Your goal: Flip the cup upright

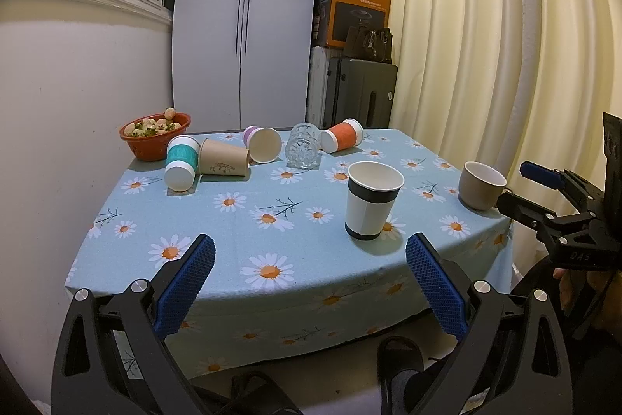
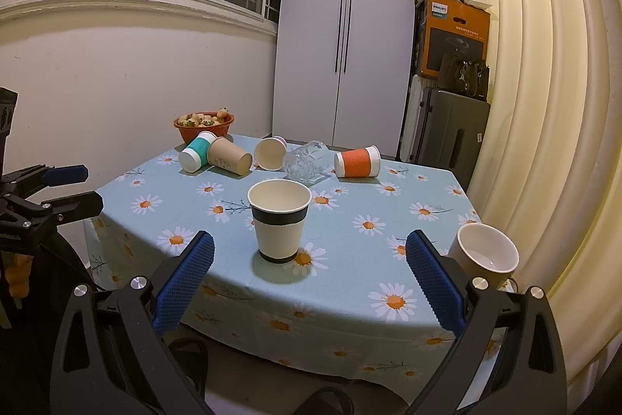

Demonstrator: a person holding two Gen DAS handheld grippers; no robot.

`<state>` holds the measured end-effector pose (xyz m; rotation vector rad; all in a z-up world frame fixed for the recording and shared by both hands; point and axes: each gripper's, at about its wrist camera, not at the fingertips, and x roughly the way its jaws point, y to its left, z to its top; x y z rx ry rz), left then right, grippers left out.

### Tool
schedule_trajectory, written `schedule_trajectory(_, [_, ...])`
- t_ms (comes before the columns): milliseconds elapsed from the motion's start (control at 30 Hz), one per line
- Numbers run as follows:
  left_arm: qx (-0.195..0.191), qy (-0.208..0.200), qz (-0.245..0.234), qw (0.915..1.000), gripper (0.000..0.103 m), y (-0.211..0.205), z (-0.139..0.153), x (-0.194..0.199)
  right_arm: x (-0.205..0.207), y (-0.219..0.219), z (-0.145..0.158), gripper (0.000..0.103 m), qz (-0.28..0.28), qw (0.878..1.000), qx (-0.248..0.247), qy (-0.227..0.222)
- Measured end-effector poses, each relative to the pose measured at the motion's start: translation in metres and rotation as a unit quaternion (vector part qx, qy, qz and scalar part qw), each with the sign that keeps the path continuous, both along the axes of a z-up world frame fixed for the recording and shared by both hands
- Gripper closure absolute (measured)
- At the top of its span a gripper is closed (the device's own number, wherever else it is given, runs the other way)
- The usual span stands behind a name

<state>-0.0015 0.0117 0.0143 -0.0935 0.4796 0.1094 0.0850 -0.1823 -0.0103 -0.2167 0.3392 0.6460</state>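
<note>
Left claw (image 1: 310,251): wide, empty
Right claw (image 2: 310,249): wide, empty
Black-banded cup (image 2: 280,220): upright, near bench (image 2: 350,282) edge
Orange cup (image 2: 357,162): sideways, far right

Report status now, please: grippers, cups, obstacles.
Both grippers, left and right, open, empty, short of table. Five cups lying, nearest the teal cup. Banded cup upright, in between.

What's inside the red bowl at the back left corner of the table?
The red bowl is heaped with small pale round items with green bits, possibly fruit; too small to identify. One sits atop the pile. Whatever lies beneath the top layer is hidden by the bowl's wall and the heap.
</note>
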Motion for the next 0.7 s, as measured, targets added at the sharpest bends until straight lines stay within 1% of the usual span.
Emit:
schedule_trajectory(200, [0.001,0.000,0.003,1.0000,0.007,-0.0013,0.0003,0.0002,-0.0007,-0.0003,0.0006,0.005,0.000,1.000,0.000,-0.001])
schedule_trajectory(333, [0.000,0.000,-0.004,1.0000,0.007,-0.0030,0.0002,0.0003,-0.0008,-0.0003,0.0006,0.005,0.000,1.000,0.000,-0.001])
schedule_trajectory(467, [0.006,-0.001,-0.004,1.0000,0.007,-0.0064,0.0010,-0.0001,-0.0008,-0.0002,0.0004,0.005,0.001,1.000,-0.001,-0.002])
schedule_trajectory(700, [0.000,-0.002,-0.003,1.0000,0.007,-0.0052,0.0008,-0.0002,-0.0010,-0.0003,0.0004,0.005,0.001,1.000,-0.001,-0.001])
